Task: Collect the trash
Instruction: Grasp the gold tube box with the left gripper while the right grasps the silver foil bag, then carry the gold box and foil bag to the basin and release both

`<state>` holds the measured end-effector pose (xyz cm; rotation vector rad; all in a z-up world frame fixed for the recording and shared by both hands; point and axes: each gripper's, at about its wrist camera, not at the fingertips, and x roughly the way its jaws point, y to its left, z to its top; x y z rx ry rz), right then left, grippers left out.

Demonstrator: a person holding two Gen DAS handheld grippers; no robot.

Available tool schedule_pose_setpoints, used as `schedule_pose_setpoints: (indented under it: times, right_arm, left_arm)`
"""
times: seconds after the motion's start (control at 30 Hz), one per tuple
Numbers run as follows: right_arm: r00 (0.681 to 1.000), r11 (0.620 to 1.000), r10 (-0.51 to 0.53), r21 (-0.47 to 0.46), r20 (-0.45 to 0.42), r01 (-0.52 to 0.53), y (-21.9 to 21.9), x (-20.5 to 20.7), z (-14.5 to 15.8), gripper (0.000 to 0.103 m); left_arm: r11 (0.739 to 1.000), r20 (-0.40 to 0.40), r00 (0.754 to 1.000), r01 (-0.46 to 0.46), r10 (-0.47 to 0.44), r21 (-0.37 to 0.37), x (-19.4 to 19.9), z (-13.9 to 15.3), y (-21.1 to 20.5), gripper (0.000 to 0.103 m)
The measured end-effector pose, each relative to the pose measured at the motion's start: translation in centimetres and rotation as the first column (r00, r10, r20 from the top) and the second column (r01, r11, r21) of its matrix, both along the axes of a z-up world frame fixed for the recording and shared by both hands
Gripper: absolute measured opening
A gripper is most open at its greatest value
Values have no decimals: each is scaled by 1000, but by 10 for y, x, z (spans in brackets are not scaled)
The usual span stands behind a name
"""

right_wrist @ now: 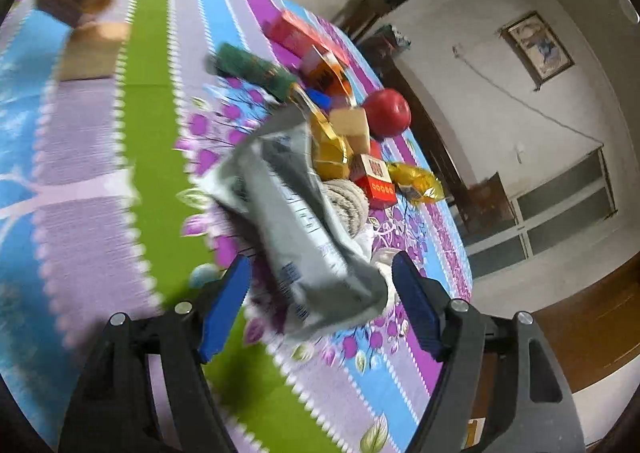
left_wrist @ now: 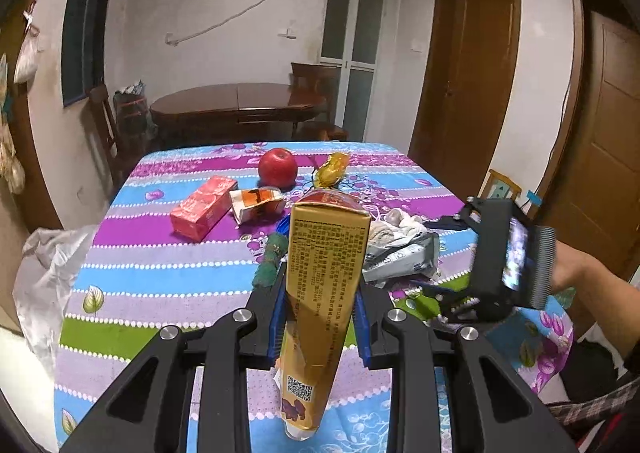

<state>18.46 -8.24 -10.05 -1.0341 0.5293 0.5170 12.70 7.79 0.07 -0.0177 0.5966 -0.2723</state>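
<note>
Left gripper [left_wrist: 320, 317]: clenched on the gold box [left_wrist: 326, 273], pads pinching its two long faces about mid-length. We judge the box light, hollow card, stiff along its length but easily crushed across; the present mid-body hold suits it, and the pinch should stay gentle. It is carried above the near edge of the table [left_wrist: 120, 273], tilted up and away from us.

Right gripper [right_wrist: 320, 305]: released, blue pads wide apart and straddling the near end of the grey pouch [right_wrist: 296, 221], not yet touching it that we can tell; this view is blurred. We judge the pouch limp, crinkly film, very light and slippery. It is best taken at a crumpled end or fold, where the pads can bite, not on the flat face. It lies toward the right edge of the table, over a rolled cloth [right_wrist: 348, 197].

Beyond, mid-table: green roll [left_wrist: 269, 259] just left of the gold box; red carton [left_wrist: 204, 207] and torn orange pack [left_wrist: 258, 203] toward the far left; apple [left_wrist: 277, 167] and gold wrapper [left_wrist: 333, 169] near the far edge. The apple we would not count as trash.

Left edge: white bag [left_wrist: 48, 277] hanging beside the table, a likely place for the trash.
</note>
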Motion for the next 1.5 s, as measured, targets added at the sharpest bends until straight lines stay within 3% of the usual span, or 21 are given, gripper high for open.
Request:
schedule_pose_setpoints:
  times: [0.07,0.1,0.13,0.33,0.43,0.5,0.67,1.03,1.23,1.33,1.5]
  right_arm:
    - [1000,1000,-15,6,-20,15,1,7,-3,49]
    - [999,1000,-18,24,-36,19,-1,8,-1,33]
    - [998,998,-20,52,-61,23,-3,6,2,26]
    - [986,953,-77,280,-151,117,-42,-28,34,24]
    - [967,881,-116,427,-228,206,-70,-47,53,24]
    - [947,811,-144,514,-287,279,-93,-60,66,24]
    - [900,667,-192,621,-391,412,-137,-80,85,25]
    - [852,498,-286,692,-439,523,-214,-100,108,25]
    - [773,365,-401,688,-491,627,-281,-106,105,25]
    - [723,294,-472,684,-504,668,-320,-111,106,25]
    - [640,206,-569,664,-517,719,-368,-124,104,25]
  left_arm:
    - [1000,-4,1000,-9,9,-4,3,0,4,30]
    - [1000,-5,1000,-10,10,-5,3,-1,5,30]
    - [1000,-5,1000,-10,10,-5,4,-2,5,30]
    - [1000,-9,1000,-6,6,1,5,-3,2,29]
    - [1000,-18,1000,8,-8,1,8,0,-6,29]
    - [1000,-21,999,27,-27,9,10,4,-15,29]
    - [995,-29,995,92,-91,31,18,14,-46,29]
    - [953,-35,957,290,-288,84,45,39,-167,29]
    - [918,-17,928,370,-372,143,60,41,-254,29]
    - [893,-21,906,419,-422,166,65,35,-304,29]
    - [844,1,859,502,-512,191,66,23,-389,29]
